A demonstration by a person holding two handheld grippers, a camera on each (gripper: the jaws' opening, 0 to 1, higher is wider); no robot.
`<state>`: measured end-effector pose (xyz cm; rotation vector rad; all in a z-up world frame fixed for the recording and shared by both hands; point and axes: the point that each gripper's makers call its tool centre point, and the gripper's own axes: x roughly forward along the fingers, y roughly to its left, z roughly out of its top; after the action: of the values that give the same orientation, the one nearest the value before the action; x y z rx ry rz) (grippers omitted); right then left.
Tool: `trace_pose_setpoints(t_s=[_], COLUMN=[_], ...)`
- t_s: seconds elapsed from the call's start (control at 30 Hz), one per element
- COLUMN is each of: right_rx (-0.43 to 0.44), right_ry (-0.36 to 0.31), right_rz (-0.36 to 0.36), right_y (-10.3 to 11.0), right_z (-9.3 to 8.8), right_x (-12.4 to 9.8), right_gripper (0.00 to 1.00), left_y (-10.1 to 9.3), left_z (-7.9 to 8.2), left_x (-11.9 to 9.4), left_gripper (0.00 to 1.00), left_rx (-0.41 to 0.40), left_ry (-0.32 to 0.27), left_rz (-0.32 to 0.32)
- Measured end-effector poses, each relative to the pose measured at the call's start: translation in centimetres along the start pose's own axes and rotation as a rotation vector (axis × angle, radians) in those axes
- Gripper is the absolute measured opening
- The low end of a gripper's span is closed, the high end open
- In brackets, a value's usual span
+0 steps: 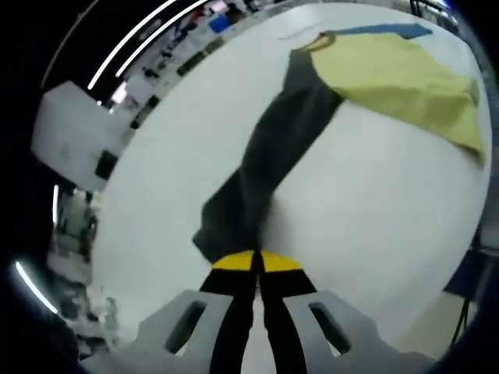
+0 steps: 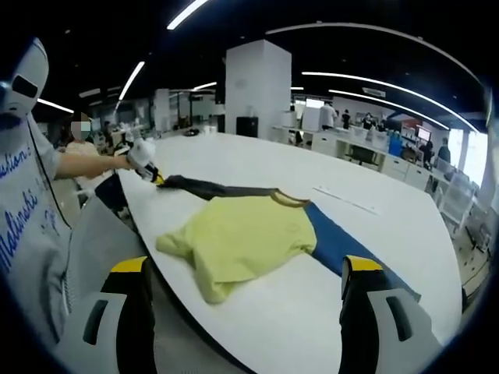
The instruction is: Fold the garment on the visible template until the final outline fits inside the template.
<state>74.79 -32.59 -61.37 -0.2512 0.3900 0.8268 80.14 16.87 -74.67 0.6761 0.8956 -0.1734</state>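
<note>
In the left gripper view, the left gripper point(image 1: 256, 269) pinches the dark sleeve point(image 1: 257, 179) of the yellow garment point(image 1: 405, 82) above the white table point(image 1: 374, 226). In the right gripper view, the right gripper point(image 2: 245, 300) stands spread, holding nothing; the garment lies bunched over the blue template point(image 2: 343, 245).

The left gripper point(image 1: 256, 269) has two light grey plastic jaw arms, each with a slanted oblong slot, black inner faces and rounded yellow tips. In the right gripper view it appears small, with a pale rounded body and a yellow-and-black tip.

The right gripper point(image 2: 244, 269) has the same grey slotted arms, black jaw blocks and yellow caps.

To the left of the right gripper's left jaw, the person wears a light grey short-sleeved T-shirt point(image 2: 31, 226) with blue cursive lettering across the chest.
</note>
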Motion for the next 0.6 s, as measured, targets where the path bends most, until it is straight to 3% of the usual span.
trace_pose_setpoints(t_s=[0.3, 0.6], right_rx=[-0.005, -0.012], right_ry=[-0.002, 0.001], right_rz=[0.007, 0.012], right_y=[0.1, 0.2], right_z=[0.1, 0.2], right_x=[0.0, 0.1], right_gripper=[1.00, 1.00], left_y=[-1.8, -3.9], left_z=[1.0, 3.5], left_x=[0.3, 0.9], left_gripper=[0.00, 0.00], left_rx=[-0.018, -0.027], left_ry=[-0.025, -0.071], left_rz=[-0.026, -0.063])
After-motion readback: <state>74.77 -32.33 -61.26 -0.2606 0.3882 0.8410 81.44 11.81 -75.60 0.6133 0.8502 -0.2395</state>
